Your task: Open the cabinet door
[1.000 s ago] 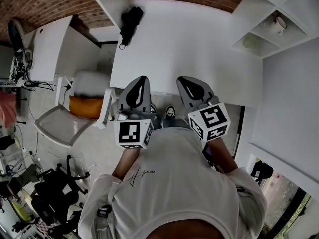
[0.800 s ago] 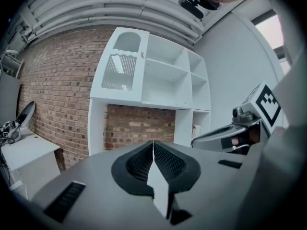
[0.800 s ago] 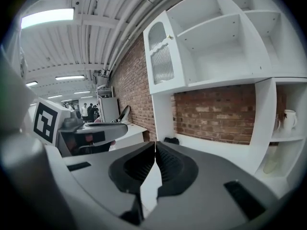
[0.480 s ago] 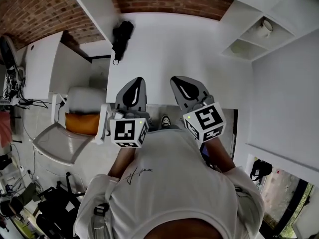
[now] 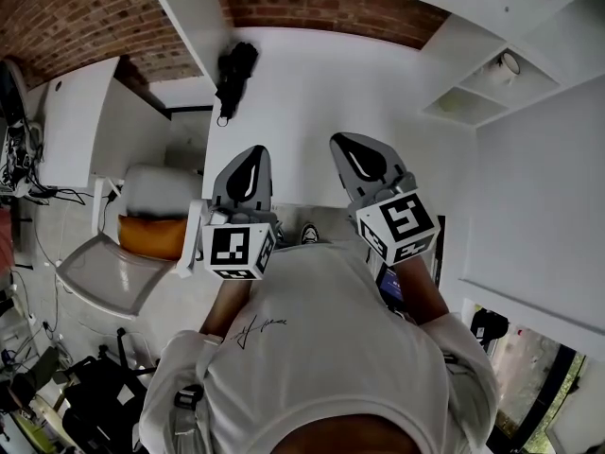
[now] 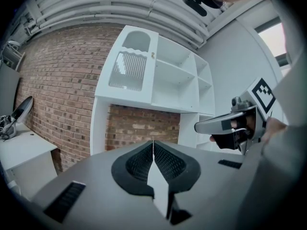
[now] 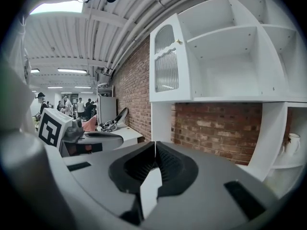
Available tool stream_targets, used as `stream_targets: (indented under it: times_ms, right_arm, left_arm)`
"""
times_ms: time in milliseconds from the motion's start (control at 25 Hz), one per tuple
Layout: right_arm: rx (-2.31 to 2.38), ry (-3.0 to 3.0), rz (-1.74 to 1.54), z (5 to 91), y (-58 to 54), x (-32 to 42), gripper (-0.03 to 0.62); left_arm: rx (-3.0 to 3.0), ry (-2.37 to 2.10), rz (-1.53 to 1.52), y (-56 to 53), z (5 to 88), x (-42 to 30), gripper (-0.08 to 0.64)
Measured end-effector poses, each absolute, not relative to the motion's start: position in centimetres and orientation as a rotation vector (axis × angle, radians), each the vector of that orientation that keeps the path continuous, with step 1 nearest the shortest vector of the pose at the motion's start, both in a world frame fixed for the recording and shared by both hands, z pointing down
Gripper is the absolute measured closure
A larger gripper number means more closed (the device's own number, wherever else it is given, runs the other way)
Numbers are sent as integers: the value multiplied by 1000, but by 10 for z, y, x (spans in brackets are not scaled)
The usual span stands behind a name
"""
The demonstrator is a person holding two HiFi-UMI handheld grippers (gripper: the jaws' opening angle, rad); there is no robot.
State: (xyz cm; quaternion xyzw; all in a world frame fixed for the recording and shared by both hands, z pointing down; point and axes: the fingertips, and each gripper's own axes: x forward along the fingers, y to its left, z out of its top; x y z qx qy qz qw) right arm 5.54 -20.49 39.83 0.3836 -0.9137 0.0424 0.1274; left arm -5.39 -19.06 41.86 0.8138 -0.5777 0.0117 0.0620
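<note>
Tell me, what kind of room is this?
Probably a shared office or workshop. A bare brick wall, a white desk with cables on it, a chair, and a white cabinet with a closed door all point that way.

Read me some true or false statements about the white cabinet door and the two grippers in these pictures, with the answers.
1. The white cabinet door with the ribbed glass pane is closed. True.
2. The right gripper grips the door's small brass knob. False: it is shut on nothing, well away from that knob.
3. The left gripper has its jaws together with nothing between them. True.
4. The wall is green tile. False: it is a red brick wall.
5. A white mug stands on a low open white shelf. True.
</note>
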Motion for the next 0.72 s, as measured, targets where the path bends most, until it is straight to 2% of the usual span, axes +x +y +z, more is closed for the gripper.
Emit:
stream_targets:
  times_ms: [720]
  right_arm:
    - [1069,-2738,-151,332,-240,47,565]
  left_arm:
    - [2480,-1680,36,-189,426,-58,543]
